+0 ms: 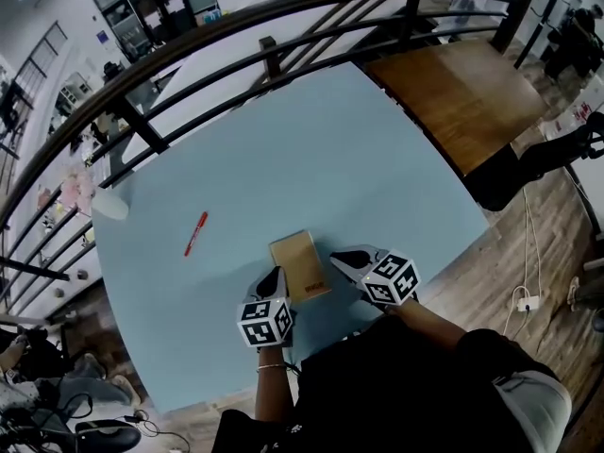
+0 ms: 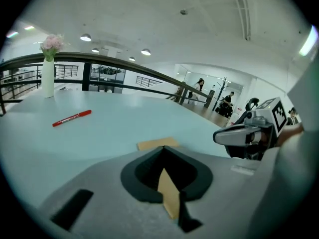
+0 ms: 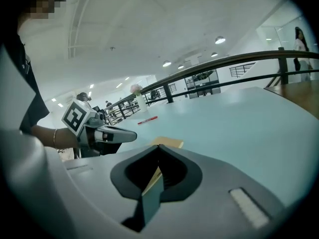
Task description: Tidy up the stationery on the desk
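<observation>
Notebook (image 1: pixel 300 264), brown and card-covered, sits at the 6 o'clock side of the pale blue desk (image 1: pixel 311 149), close to the near edge in the head view. The desk fills most of that view, with a dark railing (image 1: pixel 283 12) round its far side and a wooden tabletop (image 1: pixel 458 92) at 1 o'clock. The left gripper (image 1: pixel 276 276) meets the notebook at 8 o'clock and the right gripper (image 1: pixel 340 259) at 3 o'clock. Each gripper view shows the jaws closed on the notebook's edge, the brown sheet pinched between the pads. Whether it rests on the desk or hangs just clear cannot be told. A white vase (image 1: pixel 109 204) with pink flowers (image 2: pixel 52 43) stands at the desk's 9 o'clock edge. A red pen (image 1: pixel 195 233) lies between 9 and 10 o'clock from the notebook, well apart from it.
</observation>
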The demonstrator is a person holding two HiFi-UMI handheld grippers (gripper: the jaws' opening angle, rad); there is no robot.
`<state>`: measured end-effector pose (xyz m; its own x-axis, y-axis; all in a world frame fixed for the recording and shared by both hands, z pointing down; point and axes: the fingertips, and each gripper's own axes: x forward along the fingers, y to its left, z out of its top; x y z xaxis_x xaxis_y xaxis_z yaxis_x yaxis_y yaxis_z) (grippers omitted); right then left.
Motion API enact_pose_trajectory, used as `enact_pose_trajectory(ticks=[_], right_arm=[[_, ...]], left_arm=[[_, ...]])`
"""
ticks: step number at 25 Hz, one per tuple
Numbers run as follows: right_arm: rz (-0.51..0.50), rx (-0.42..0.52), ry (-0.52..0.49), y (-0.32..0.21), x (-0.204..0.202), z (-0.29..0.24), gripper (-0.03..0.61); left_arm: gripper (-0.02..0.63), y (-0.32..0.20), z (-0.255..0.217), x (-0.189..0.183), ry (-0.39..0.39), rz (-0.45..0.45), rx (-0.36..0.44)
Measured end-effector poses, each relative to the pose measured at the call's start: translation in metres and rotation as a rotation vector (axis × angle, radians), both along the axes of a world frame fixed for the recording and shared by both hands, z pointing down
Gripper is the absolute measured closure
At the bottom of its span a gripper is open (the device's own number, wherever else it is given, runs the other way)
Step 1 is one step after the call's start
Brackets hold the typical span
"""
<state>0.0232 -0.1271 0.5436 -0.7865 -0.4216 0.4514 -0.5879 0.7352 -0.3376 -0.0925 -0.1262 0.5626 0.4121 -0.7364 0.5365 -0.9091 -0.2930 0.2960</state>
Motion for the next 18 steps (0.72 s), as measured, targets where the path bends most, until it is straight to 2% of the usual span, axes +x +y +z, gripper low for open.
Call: enact_pose_trajectory(ticks=[6, 11, 18], right_arm=[[0.032, 0.059, -0.059, -0.005, 0.017, -0.028, 0.568], [0.020, 0.095, -0.097, -0.001, 0.031, -0.047, 0.568], [0.056, 0.123, -0.137, 0.033, 0.089, -0.059, 0.568]], left_arm=[[0.615, 0.002, -0.037, 0.016, 0.021, -0.027, 0.136], [0.615, 0.013, -0.061, 0.030, 0.029, -0.042, 0.164], [0.615, 0.047, -0.076, 0.092, 0.046, -0.029, 0.219]])
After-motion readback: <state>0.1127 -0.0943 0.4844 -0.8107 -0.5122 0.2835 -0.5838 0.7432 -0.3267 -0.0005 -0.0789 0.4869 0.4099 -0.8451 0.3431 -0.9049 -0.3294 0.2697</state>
